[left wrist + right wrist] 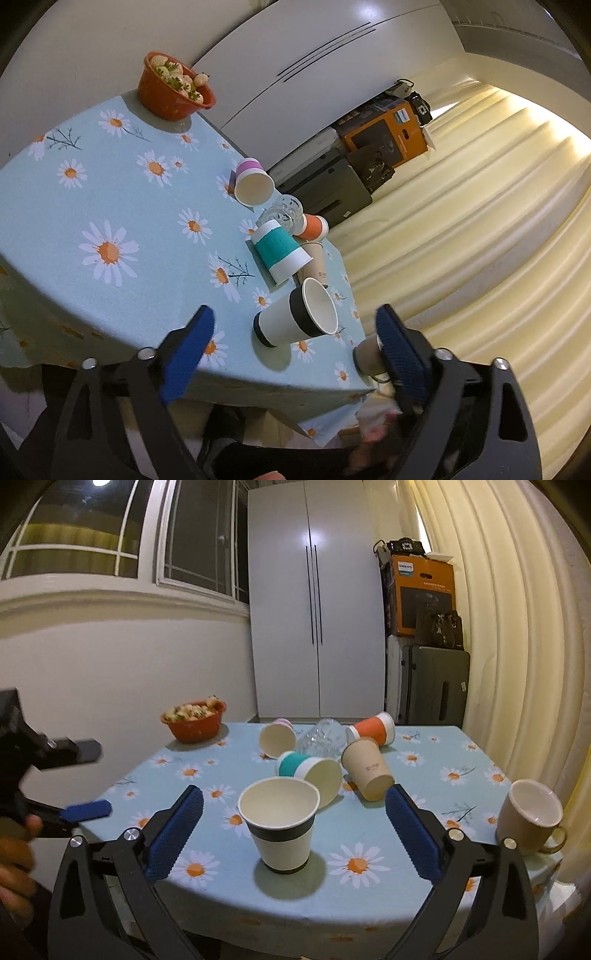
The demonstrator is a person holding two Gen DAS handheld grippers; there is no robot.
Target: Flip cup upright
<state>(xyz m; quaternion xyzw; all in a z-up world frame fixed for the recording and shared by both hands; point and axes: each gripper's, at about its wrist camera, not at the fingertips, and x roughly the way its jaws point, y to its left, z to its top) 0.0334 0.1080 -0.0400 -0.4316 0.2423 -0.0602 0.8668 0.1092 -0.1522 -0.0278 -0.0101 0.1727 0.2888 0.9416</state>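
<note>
Bowl [194, 725] of orange colour sits at the middle left of the right wrist view, full of food, on the table [424, 775] with the daisy cloth. Low at the left edge, the left gripper [86, 809] pokes in, and in its own view its blue pads are spread wide with nothing between them. In the middle, the cup with the black bands [279, 825] stands up with its mouth on top, so that one looks done. The right gripper [294, 832] has its jaws wide apart on both sides of this cup, not touching it. Behind lie more cups on their sides: a pink cup [277, 738], a teal cup [310, 771], a brown cup [366, 771] and an orange cup [371, 730]. I think the next move is to reach past, pinch one lying cup and tip it up. A mug [530, 818] stands far right.
</note>
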